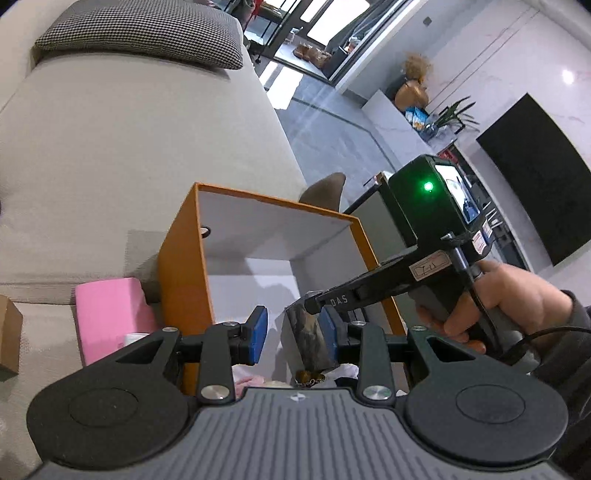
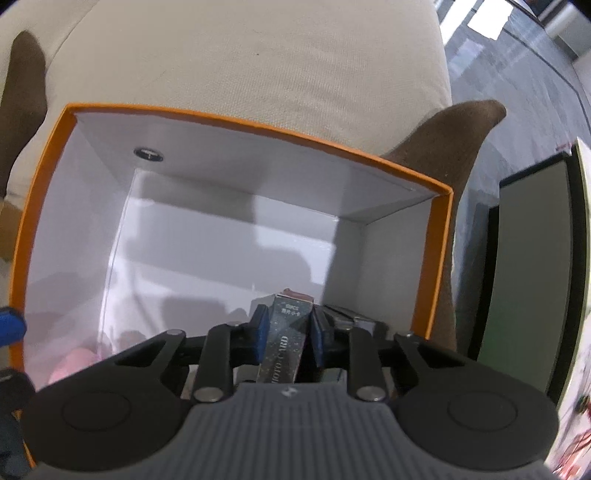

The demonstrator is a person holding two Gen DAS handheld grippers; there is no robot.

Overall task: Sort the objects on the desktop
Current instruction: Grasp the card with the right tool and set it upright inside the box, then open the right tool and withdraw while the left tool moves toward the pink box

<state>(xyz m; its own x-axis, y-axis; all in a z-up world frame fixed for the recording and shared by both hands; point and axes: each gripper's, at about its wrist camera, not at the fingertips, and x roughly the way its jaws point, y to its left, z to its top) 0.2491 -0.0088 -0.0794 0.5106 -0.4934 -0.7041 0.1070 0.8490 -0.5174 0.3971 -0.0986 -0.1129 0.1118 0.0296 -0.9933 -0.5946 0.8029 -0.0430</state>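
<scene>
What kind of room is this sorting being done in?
Most likely a home living room: a beige sofa with a houndstooth cushion, a wall-mounted television, and potted plants on a low white cabinet. An orange box sits beside the sofa.

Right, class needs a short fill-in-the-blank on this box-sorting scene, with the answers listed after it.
1. The open box is white inside and ____ outside.
2. The right gripper is shut on a dark ____ box printed with the word CARD.
3. Beside the open box, on the sofa, lies a ____ block.
4. The left gripper has nothing between its ____ pads.

Answers: orange; card; pink; blue
</scene>
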